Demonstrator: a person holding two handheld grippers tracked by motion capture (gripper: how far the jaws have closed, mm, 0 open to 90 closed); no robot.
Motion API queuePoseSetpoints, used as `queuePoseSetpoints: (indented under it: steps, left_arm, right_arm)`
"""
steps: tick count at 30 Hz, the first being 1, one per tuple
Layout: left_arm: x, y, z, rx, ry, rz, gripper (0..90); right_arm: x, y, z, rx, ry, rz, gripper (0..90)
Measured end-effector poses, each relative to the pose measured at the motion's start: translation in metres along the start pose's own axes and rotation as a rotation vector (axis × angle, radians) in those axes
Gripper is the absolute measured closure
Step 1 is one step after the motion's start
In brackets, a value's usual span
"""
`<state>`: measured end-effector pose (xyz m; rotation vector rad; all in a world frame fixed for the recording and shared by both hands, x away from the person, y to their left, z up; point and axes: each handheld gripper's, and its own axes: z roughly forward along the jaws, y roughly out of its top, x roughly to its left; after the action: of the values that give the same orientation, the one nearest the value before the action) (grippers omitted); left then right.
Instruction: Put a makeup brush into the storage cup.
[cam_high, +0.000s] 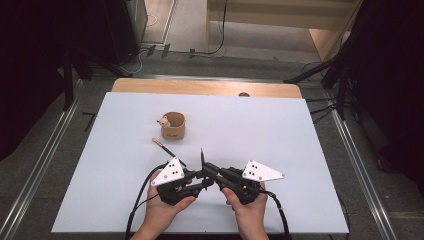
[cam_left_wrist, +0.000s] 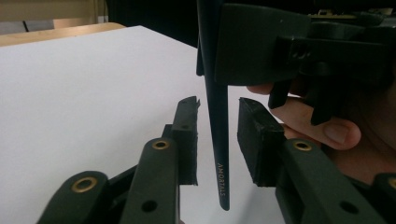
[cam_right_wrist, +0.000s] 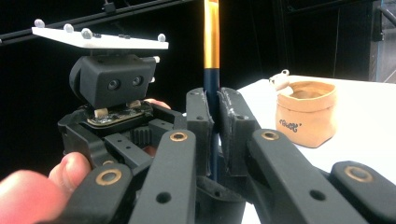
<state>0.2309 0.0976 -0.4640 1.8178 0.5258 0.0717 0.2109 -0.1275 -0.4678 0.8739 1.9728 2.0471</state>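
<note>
My right gripper (cam_high: 207, 170) (cam_right_wrist: 212, 95) is shut on a dark slim brush (cam_high: 202, 157) (cam_right_wrist: 211, 46) with a gold band, holding it upright near the table's front middle. My left gripper (cam_high: 204, 183) (cam_left_wrist: 218, 105) faces it from the left. Its jaws stand on either side of the brush's lower handle (cam_left_wrist: 219, 140), with a narrow gap showing on each side, so the pads do not press on it. A tan soft pouch (cam_high: 173, 126) (cam_right_wrist: 306, 112) stands farther back, with a small white object (cam_high: 163, 120) at its rim.
A second thin stick with a tan tip (cam_high: 162, 146) lies on the white tabletop (cam_high: 260, 130) in front of the pouch. The wooden table edge (cam_high: 205, 87) runs along the back. Dark stands and cables surround the table on the floor.
</note>
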Motion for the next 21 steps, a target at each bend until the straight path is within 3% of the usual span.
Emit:
queuePoseSetpoints:
  steps: [5,10,12,13,18,19,21]
  left_arm:
    - [0.000,0.000,0.001,0.015,-0.008,0.001,81.4]
    - [0.006,0.000,-0.002,0.016,-0.024,-0.021,84.3]
    - [0.005,0.001,-0.003,0.014,-0.011,-0.020,84.4]
    - [0.005,0.001,-0.003,0.014,-0.011,-0.020,84.4]
    - [0.011,0.000,-0.006,0.018,0.013,-0.026,84.5]
    - [0.012,0.000,-0.007,0.016,0.017,-0.030,84.5]
    - [0.016,0.000,-0.011,0.013,0.031,-0.030,84.5]
  right_arm:
    - [0.001,-0.001,0.001,0.002,0.003,-0.002,84.7]
    - [0.001,0.000,0.001,0.000,0.007,-0.003,84.3]
    - [0.001,0.001,-0.001,0.001,-0.015,0.001,70.9]
    - [0.001,0.001,-0.001,0.001,-0.015,0.001,70.9]
    - [-0.001,0.006,-0.010,-0.021,-0.116,-0.005,37.8]
    - [-0.003,0.010,-0.014,-0.022,-0.128,0.006,27.4]
    - [-0.005,0.012,-0.019,-0.023,-0.135,0.016,16.8]
